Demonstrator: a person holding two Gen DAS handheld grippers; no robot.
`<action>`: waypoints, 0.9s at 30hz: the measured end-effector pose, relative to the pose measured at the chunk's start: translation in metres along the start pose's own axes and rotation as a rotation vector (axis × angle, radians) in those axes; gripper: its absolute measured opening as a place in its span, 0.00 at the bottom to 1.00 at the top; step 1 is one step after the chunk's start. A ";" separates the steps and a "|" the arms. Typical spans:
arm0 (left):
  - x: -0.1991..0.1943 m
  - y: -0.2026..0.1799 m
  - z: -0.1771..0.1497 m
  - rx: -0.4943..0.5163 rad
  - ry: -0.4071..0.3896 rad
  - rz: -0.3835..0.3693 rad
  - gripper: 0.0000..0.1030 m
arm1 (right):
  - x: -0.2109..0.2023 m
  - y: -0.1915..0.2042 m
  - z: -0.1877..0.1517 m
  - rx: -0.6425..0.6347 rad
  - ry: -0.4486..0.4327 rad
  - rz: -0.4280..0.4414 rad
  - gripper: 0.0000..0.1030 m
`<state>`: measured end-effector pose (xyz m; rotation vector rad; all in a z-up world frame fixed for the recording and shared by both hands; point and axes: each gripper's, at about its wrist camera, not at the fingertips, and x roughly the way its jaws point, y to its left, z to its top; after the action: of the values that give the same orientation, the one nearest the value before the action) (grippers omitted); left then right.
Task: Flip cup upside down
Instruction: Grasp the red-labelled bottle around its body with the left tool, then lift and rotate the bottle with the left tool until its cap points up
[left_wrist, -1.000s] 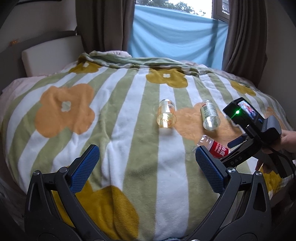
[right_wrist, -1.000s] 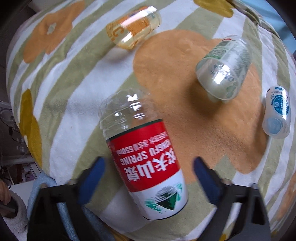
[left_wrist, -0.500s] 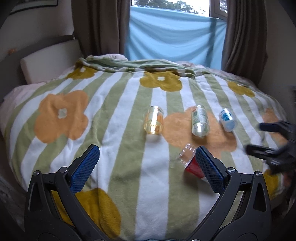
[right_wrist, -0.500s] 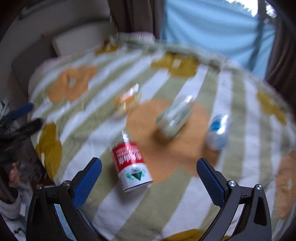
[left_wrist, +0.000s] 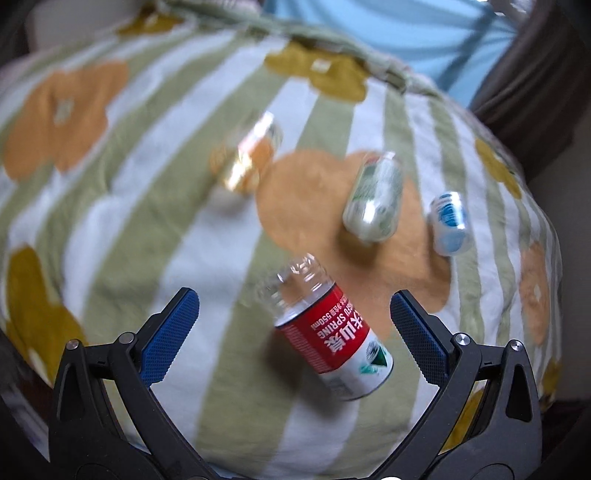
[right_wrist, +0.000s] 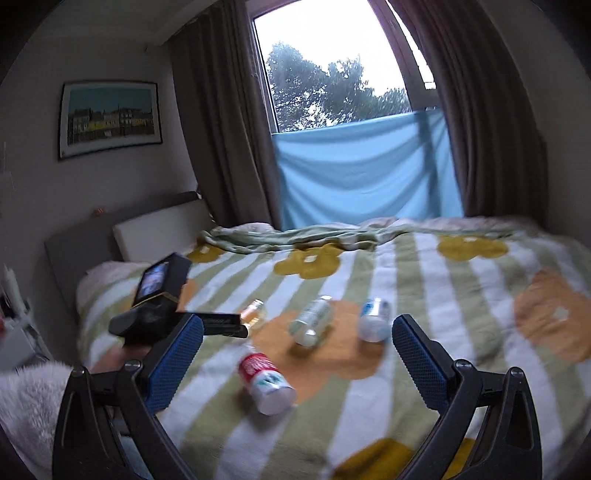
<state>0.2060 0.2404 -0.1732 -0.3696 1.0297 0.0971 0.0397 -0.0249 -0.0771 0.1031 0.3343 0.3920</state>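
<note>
Flower-striped blanket (right_wrist: 461, 280) below curtained window (right_wrist: 332, 70); four cups sideways; both tongs (left_wrist: 293, 325) (right_wrist: 297, 345) agape, empty.

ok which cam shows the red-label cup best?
Left wrist: the red-label cup lies on its side, large, between the open jaws, label print partly readable despite blur. Right wrist shows the same cup smaller and farther off on the blanket, label blurred, one end facing the camera.

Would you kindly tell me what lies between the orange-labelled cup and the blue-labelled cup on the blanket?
The green-labelled cup lies between the orange-labelled cup and the blue-labelled cup, all three on their sides on the blanket. Both wrist views show it.
</note>
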 end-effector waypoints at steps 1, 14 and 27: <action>0.010 -0.002 0.000 -0.017 0.022 0.011 0.99 | -0.002 0.000 -0.002 -0.006 -0.005 -0.014 1.00; 0.075 -0.002 -0.006 -0.167 0.162 -0.027 0.86 | -0.006 -0.019 -0.027 -0.007 -0.018 0.007 1.00; 0.054 -0.012 0.002 -0.069 0.043 -0.166 0.66 | -0.002 -0.022 -0.030 0.027 -0.009 0.015 1.00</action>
<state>0.2382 0.2245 -0.2152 -0.5197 1.0360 -0.0246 0.0356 -0.0450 -0.1080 0.1337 0.3297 0.4016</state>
